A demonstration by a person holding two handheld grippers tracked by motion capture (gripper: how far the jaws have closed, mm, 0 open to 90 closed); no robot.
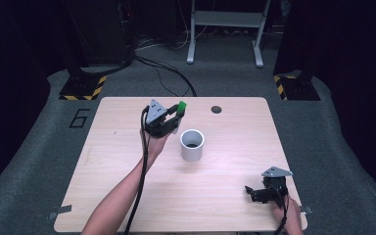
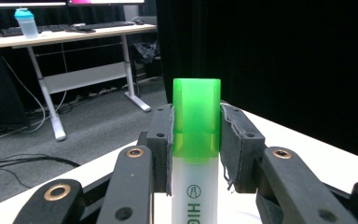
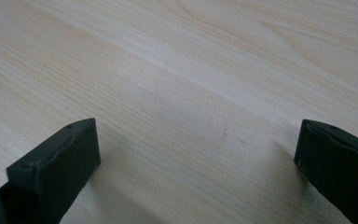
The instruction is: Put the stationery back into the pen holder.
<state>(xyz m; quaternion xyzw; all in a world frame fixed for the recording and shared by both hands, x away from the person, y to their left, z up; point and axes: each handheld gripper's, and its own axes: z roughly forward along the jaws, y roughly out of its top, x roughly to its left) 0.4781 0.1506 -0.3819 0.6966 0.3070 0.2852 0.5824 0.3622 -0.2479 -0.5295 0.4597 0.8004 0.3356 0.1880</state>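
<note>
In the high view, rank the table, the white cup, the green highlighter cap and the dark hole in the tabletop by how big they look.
1. table
2. white cup
3. dark hole and green highlighter cap: too alike to rank; the cap is lifted nearer the camera, clamped in the left gripper.

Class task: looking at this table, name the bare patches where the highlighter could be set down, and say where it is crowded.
Free patches on the table: the near middle between the two forearms, the left side beside the left tongs, and the far right beyond the dark hole. Crowded: the middle, where the left tongs hold the highlighter close to the white cup, and the near right corner under the open right tongs.
</note>
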